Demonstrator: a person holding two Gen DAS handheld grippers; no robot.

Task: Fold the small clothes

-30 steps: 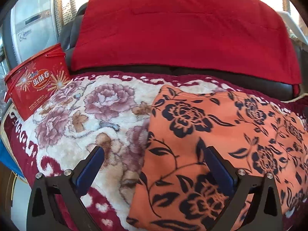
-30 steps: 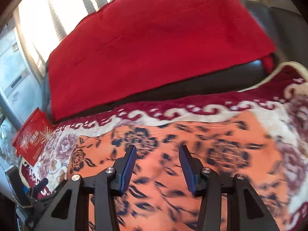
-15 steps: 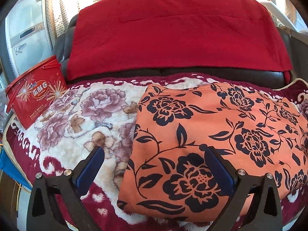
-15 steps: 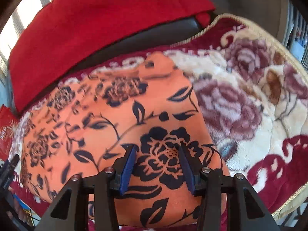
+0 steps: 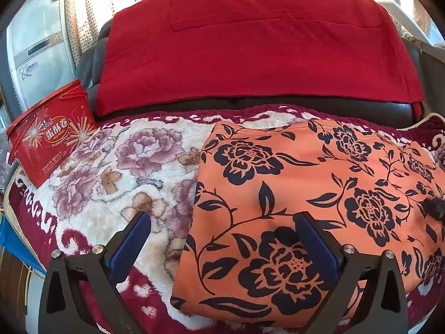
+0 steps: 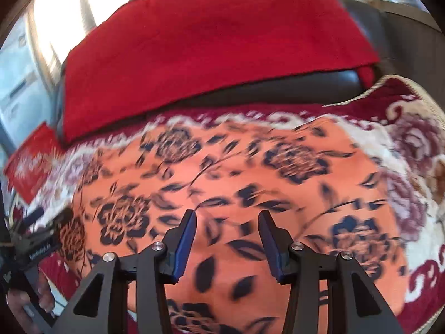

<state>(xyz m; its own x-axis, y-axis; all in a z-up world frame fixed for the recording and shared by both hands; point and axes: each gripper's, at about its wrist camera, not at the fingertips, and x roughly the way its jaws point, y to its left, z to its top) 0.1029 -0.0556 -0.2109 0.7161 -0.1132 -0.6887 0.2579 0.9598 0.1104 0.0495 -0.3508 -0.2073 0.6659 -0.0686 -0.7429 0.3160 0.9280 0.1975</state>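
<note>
The folded orange floral garment (image 5: 306, 194) is laid on the floral blanket (image 5: 111, 172). Both the left gripper (image 5: 222, 239) and right gripper (image 6: 226, 236) are held above it, jaws apart, gripping nothing.

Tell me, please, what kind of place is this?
Probably a home living room: a dark sofa draped with a red cloth, a floral plush blanket on its seat, and a curtained window behind.
</note>
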